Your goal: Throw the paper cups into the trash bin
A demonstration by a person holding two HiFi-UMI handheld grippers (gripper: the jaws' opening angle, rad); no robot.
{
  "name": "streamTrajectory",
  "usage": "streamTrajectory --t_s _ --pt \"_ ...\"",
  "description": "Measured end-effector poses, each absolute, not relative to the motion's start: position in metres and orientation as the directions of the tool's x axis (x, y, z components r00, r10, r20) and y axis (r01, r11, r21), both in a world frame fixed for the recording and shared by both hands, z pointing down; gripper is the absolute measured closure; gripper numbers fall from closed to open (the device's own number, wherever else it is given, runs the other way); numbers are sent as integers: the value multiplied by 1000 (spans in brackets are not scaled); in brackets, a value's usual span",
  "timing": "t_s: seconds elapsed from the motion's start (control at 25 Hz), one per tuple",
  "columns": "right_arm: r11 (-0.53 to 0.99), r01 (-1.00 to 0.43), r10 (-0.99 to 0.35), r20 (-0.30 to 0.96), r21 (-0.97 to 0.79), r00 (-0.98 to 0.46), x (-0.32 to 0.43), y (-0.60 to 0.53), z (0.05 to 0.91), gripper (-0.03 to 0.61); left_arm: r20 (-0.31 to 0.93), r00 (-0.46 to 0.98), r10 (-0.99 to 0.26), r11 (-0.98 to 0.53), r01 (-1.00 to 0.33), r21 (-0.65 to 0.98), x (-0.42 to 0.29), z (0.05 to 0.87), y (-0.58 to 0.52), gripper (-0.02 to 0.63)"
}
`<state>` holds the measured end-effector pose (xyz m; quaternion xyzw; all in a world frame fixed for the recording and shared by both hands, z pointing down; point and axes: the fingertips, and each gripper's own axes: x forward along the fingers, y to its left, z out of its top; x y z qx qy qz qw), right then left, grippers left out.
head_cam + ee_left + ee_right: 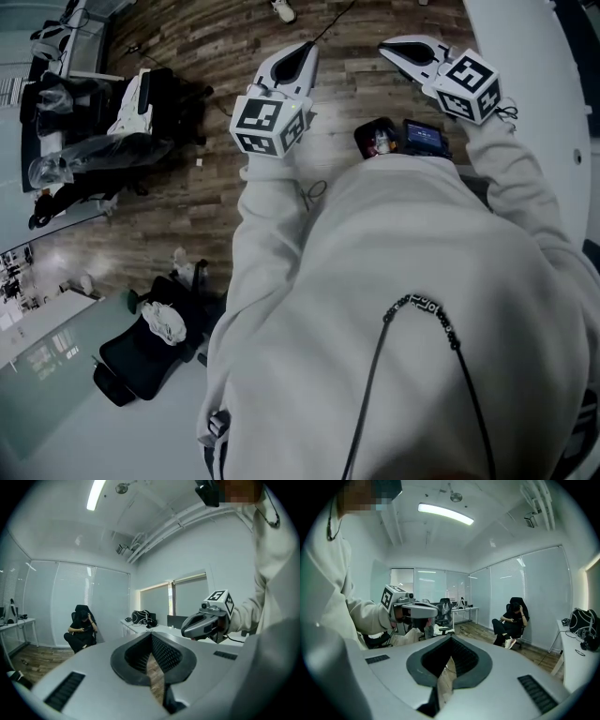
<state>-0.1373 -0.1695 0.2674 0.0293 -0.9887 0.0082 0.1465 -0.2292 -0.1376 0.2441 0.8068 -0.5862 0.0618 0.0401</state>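
Note:
No paper cup or trash bin shows in any view. In the head view both grippers are held up in front of a white hoodie, above the wooden floor. My left gripper (305,49) points forward with its jaws together and nothing between them. My right gripper (392,47) points left, also shut and empty. In the left gripper view my own jaws (151,641) meet in a narrow slit, and the right gripper (206,620) hangs close by on the right. In the right gripper view its jaws (450,643) are closed, with the left gripper (415,611) to the left.
A person in black (511,620) sits on a chair by the glass wall. A desk with a dark bag (143,618) stands beyond. A white table (534,56) curves at the right, office chairs (141,356) stand at the left, and small dark devices (380,138) lie below the grippers.

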Motion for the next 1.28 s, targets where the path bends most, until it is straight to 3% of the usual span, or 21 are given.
streamTrajectory --t_s 1.28 --pt "999 -35 -36 209 8 -977 -154 -148 225 558 100 334 -937 -339 -940 -38 -222 218 -138 618"
